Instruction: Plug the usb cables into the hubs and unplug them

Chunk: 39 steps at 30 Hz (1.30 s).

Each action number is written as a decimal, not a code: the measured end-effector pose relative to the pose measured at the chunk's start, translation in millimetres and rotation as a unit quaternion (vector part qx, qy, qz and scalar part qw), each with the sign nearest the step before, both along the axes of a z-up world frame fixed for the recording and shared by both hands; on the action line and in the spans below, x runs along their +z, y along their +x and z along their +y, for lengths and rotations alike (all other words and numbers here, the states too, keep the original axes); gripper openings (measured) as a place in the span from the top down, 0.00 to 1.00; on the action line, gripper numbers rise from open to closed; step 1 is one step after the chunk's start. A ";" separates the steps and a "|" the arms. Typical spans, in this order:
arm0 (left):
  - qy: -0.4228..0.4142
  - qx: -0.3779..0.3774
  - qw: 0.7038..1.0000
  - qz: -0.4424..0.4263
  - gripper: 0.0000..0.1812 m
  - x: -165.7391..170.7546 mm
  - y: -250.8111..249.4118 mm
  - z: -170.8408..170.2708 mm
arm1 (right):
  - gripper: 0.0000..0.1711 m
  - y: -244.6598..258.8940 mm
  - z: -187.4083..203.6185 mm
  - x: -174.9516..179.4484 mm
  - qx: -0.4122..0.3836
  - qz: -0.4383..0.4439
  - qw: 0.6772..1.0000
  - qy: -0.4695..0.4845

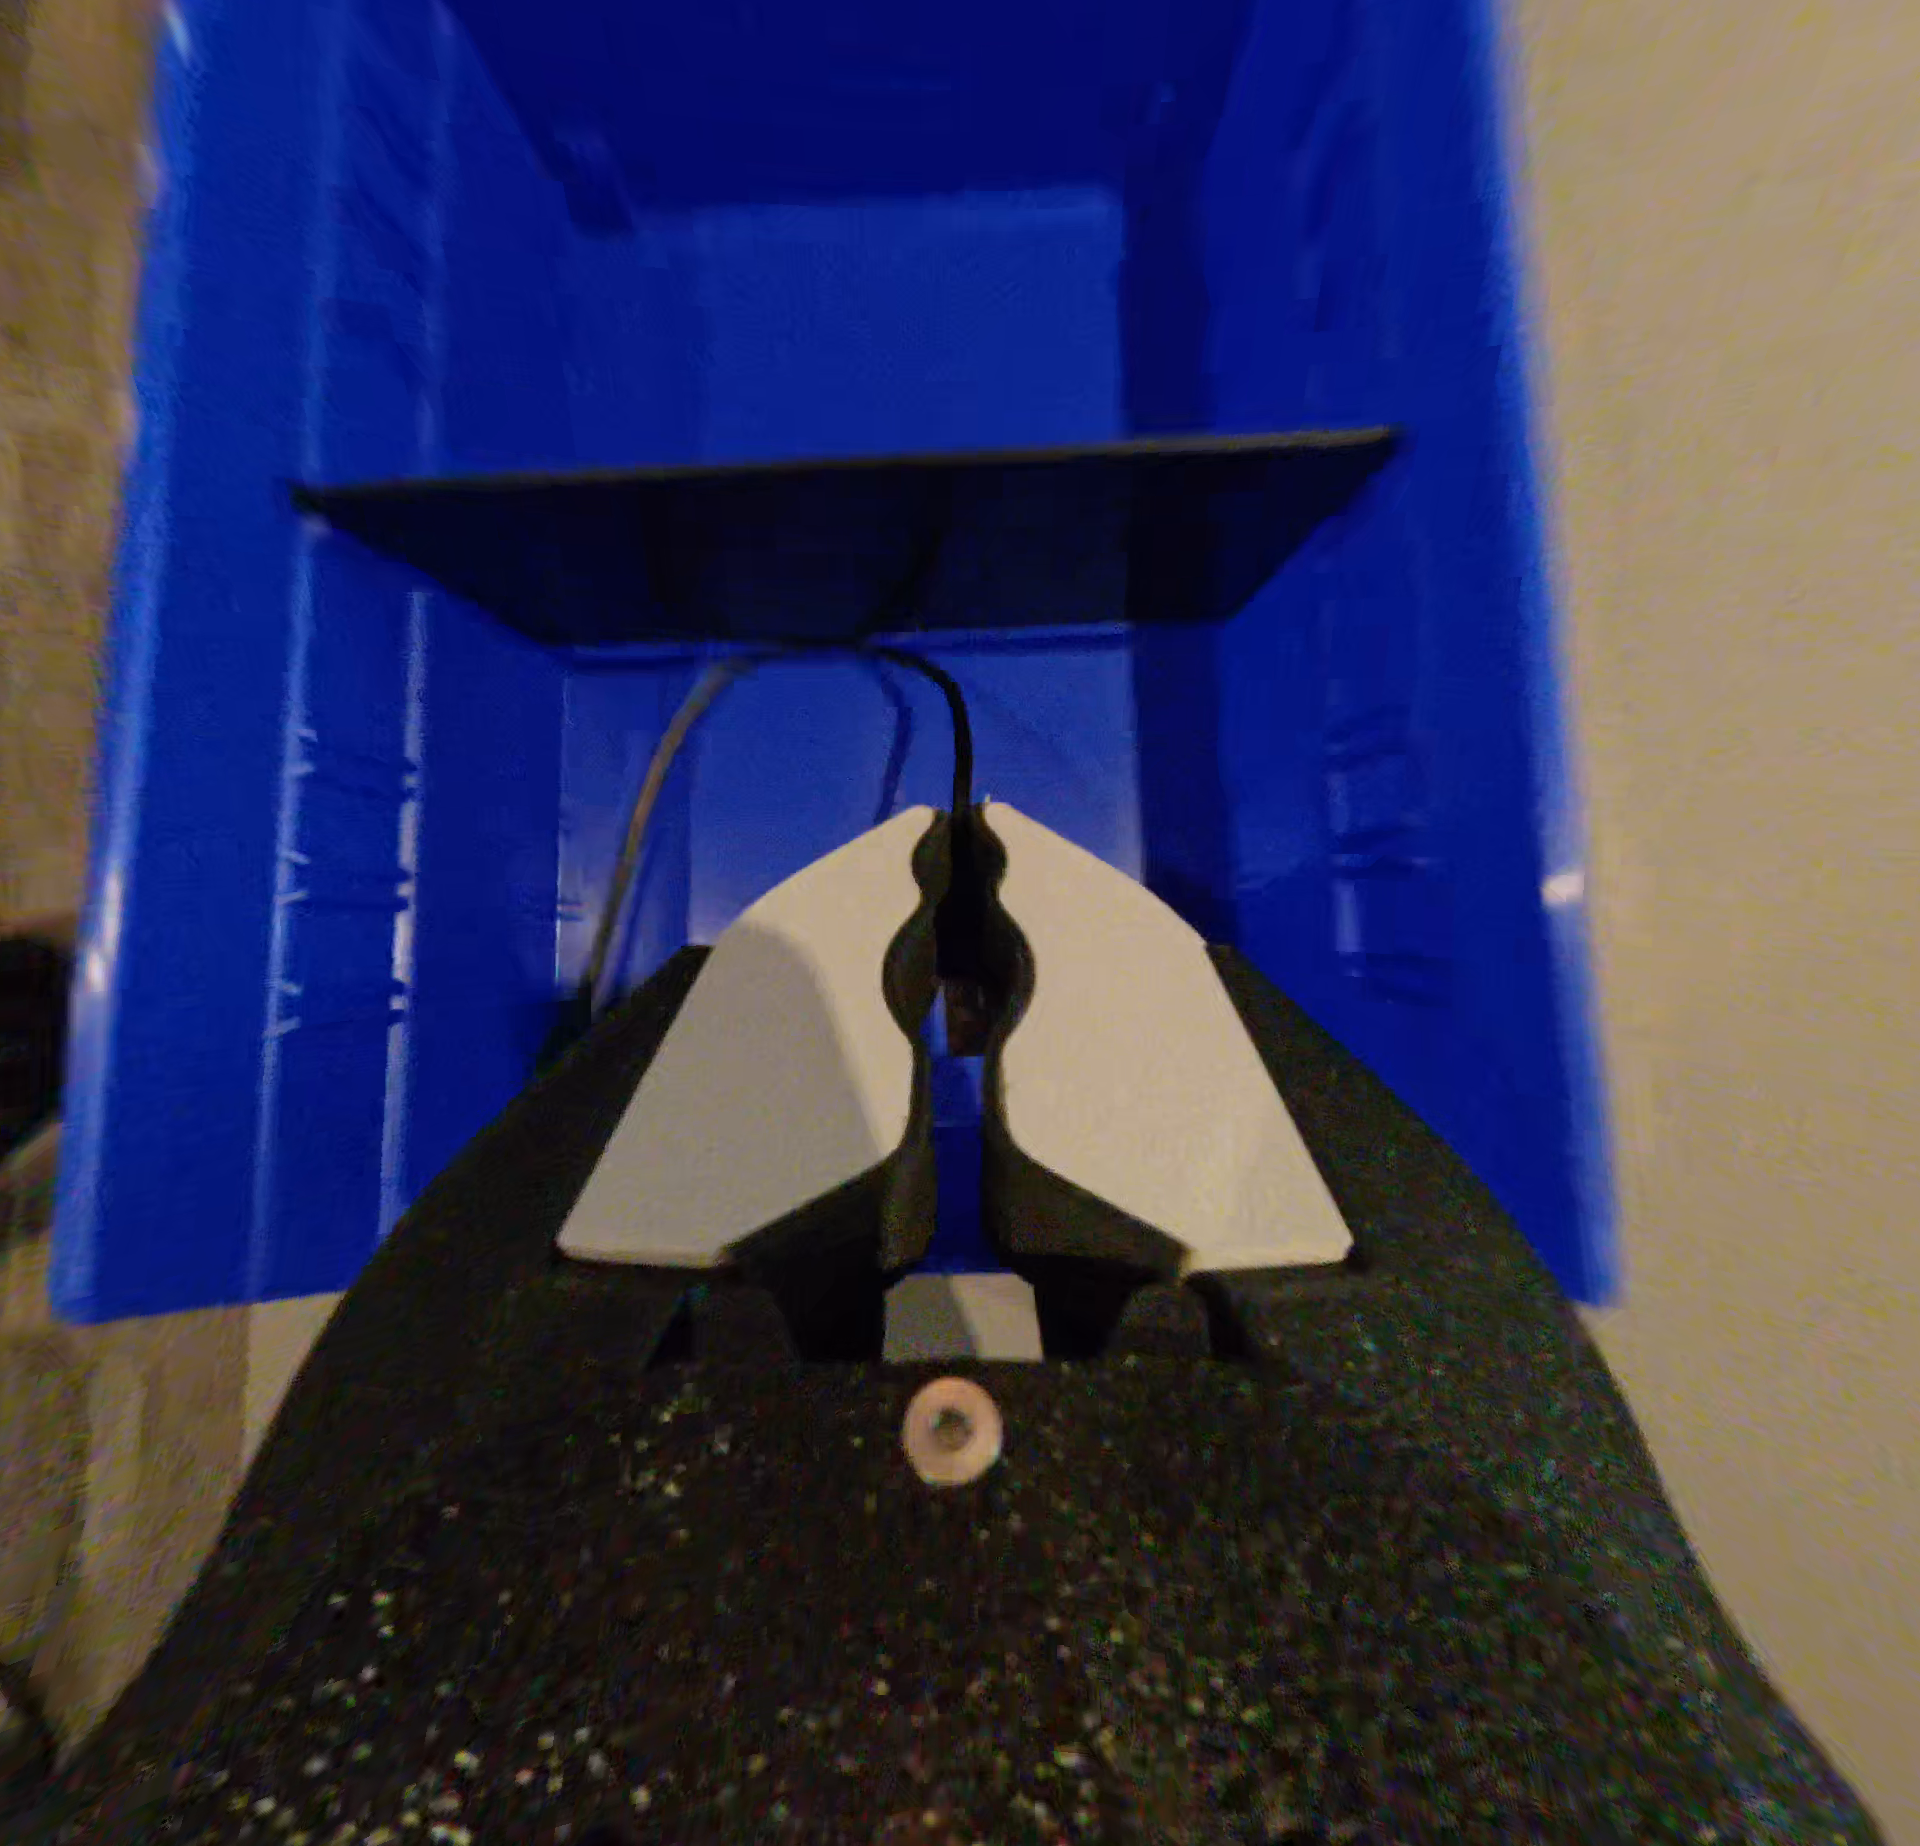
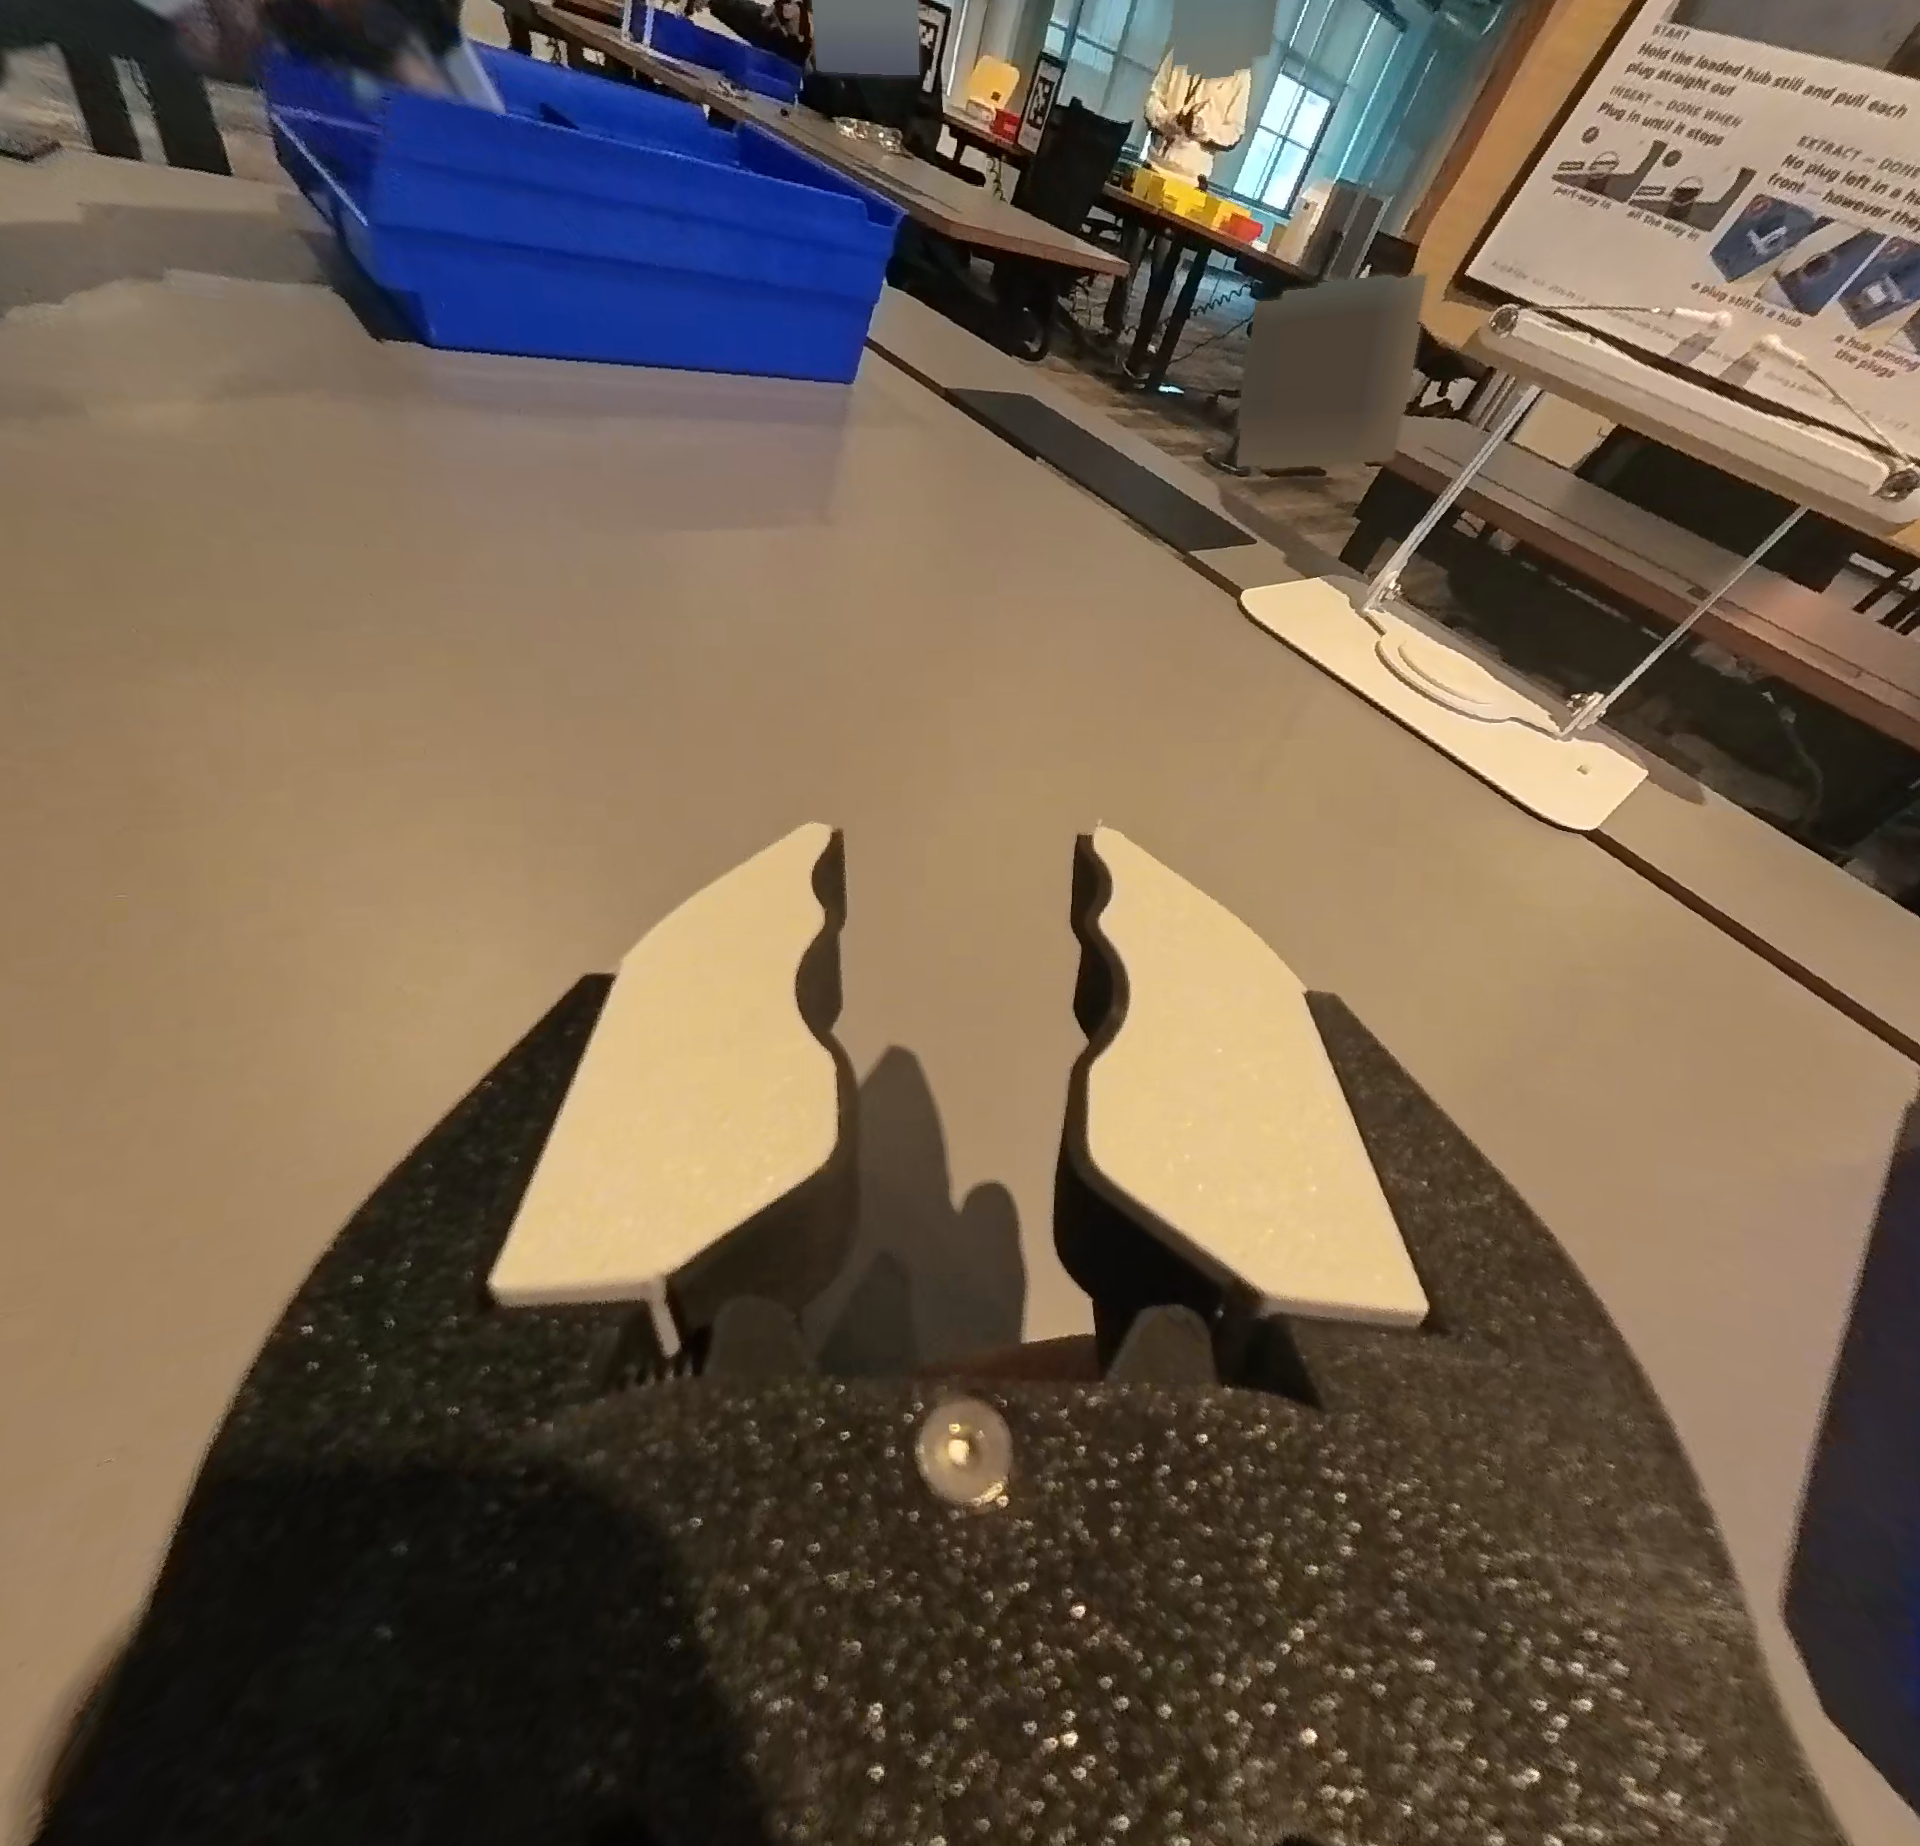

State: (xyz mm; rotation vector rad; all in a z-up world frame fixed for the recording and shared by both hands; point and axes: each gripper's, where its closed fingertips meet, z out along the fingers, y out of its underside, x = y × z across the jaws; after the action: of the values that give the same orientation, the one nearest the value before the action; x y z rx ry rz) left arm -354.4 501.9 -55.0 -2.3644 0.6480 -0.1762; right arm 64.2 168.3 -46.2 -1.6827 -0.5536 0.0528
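In the left wrist view my left gripper (image 1: 961,814) is shut on a black usb cable (image 1: 954,736) at its plug end. The cable runs forward to a flat dark hub (image 1: 842,539) that lies crosswise over the inside of a blue bin (image 1: 312,757). A thin grey cable (image 1: 649,809) curves down at the left below the hub. The picture is blurred. In the right wrist view my right gripper (image 2: 961,846) is open and empty, low over the grey table (image 2: 416,705). The left gripper (image 2: 384,20) shows blurred above the blue bins (image 2: 623,258) at the far left.
A white stand (image 2: 1455,695) with clear struts holds an instruction sheet (image 2: 1766,165) at the right of the table. A dark strip (image 2: 1101,466) lies near the table's far edge. More tables, chairs and a person stand in the room behind.
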 end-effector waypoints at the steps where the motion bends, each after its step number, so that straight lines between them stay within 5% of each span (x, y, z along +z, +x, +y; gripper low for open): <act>1: 0.030 -0.016 0.999 -0.018 0.99 15.1 8.4 -4.7 | 0.75 -0.1 0.1 -0.4 0.000 -0.001 1.000 0.000; 9: 0.212 -0.144 0.958 -0.128 0.99 140.2 89.5 -70.6 | 0.75 -2.3 -2.2 0.7 0.002 -0.011 1.000 0.011; 14: 0.239 -0.287 0.908 -0.190 0.99 174.1 171.5 -131.0 | 0.75 -4.1 -3.1 0.5 0.010 -0.010 1.000 0.010; 18: 0.224 -0.387 0.868 -0.217 0.99 154.3 245.1 -172.0 | 0.75 -8.3 -3.4 5.3 0.030 0.035 0.999 0.005; 26: 0.231 -0.437 0.832 -0.253 0.99 80.3 353.4 -216.3 | 0.75 -15.5 9.1 8.9 0.079 0.204 0.972 -0.083; 39: 0.273 -0.517 0.768 -0.263 0.99 41.0 392.2 -272.6 | 0.71 21.4 69.9 30.1 0.085 0.497 0.849 -0.157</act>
State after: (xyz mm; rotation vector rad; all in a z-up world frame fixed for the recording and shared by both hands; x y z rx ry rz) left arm 37.8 229.3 -14.0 -1.0906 1.4032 -0.9420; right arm 85.6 238.2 -16.1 -1.6442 0.1181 1.1338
